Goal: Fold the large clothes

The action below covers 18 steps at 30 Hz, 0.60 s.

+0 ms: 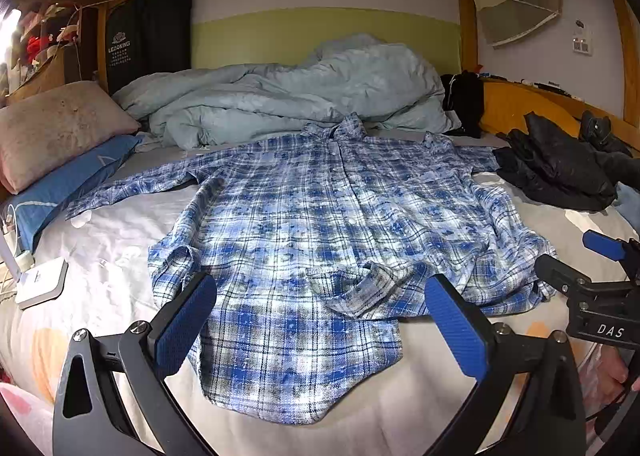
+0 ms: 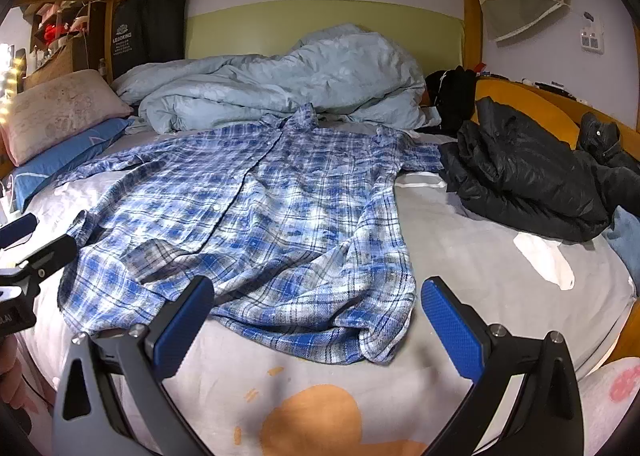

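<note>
A blue and white plaid shirt lies spread front up on the bed, collar toward the far wall and sleeves out to both sides; its hem is rumpled near me. It also shows in the right wrist view. My left gripper is open and empty, hovering over the shirt's hem. My right gripper is open and empty, above the hem's right corner. The right gripper shows at the edge of the left wrist view, and the left gripper at the edge of the right wrist view.
A crumpled pale blue duvet lies behind the shirt. A black jacket lies at the right. A pink pillow on a blue pillow lies at the left, with a white device beside them. Wooden bed frame surrounds the bed.
</note>
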{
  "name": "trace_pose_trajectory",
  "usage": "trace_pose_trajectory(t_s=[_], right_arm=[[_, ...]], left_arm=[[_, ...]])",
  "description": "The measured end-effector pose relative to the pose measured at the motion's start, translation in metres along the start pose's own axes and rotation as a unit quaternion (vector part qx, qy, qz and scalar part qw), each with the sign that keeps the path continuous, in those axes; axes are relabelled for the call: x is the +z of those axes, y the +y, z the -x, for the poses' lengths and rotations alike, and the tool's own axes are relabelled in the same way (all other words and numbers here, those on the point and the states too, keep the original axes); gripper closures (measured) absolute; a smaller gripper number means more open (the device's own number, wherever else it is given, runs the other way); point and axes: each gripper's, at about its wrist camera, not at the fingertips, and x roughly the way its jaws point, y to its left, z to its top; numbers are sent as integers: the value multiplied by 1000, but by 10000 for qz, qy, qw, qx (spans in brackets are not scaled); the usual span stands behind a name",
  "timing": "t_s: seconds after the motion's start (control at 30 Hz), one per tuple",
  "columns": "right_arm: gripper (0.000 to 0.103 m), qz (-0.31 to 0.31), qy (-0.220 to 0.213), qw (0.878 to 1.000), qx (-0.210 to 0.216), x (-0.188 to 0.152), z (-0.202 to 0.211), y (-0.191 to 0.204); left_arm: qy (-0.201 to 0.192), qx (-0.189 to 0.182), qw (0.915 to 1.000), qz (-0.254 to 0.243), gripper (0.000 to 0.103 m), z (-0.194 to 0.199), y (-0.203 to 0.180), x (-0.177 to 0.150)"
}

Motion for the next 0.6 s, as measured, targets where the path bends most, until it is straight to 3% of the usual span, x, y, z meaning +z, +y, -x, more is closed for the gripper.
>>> trace_pose_trajectory(t_s=[0.6], right_arm=[[0, 195, 20, 9998, -76, -2, 1, 7]], left_arm=[[-113, 106, 9999, 77, 0, 6, 3, 1]])
